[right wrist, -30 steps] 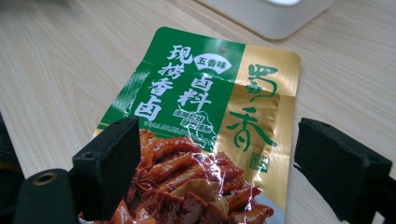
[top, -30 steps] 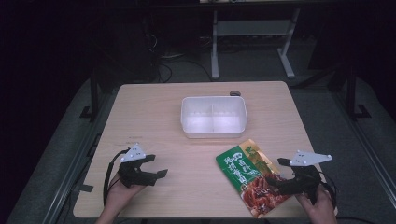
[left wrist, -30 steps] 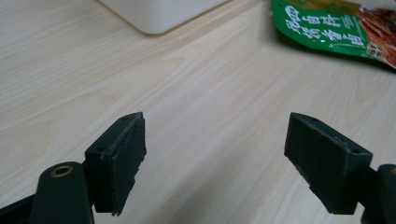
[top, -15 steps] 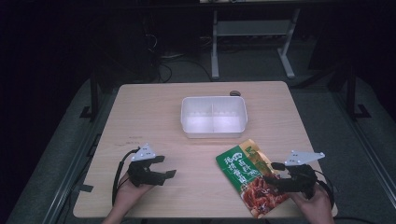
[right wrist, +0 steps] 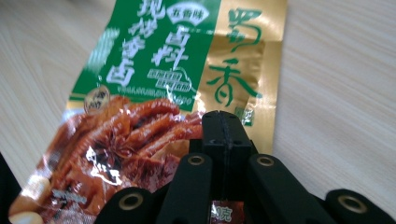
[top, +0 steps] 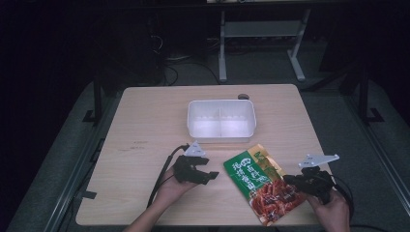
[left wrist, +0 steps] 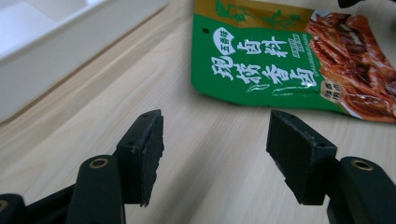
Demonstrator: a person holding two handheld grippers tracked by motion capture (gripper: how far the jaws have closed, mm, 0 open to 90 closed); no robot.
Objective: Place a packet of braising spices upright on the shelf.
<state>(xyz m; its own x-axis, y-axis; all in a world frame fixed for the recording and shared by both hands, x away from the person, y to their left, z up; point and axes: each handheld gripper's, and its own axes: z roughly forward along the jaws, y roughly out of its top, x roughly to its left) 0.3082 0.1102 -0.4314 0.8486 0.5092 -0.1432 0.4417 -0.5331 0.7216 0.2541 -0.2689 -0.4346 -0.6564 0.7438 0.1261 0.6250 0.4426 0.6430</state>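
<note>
Our right gripper (right wrist: pixel 223 122) is clamped on the snack pouch (top: pixel 263 182); the left gripper (left wrist: pixel 212 158), spread but narrowing, nears it; the white tray (top: pixel 221 137) remains empty.

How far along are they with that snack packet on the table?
Done: the right tool has just closed its jaws on the edge of the green and gold snack packet, which lies flat on the table. In hand: the left tool, jaws apart with nothing between them, faces the packet. Left: lifting it, perhaps into the white divided container, which looks empty.
</note>
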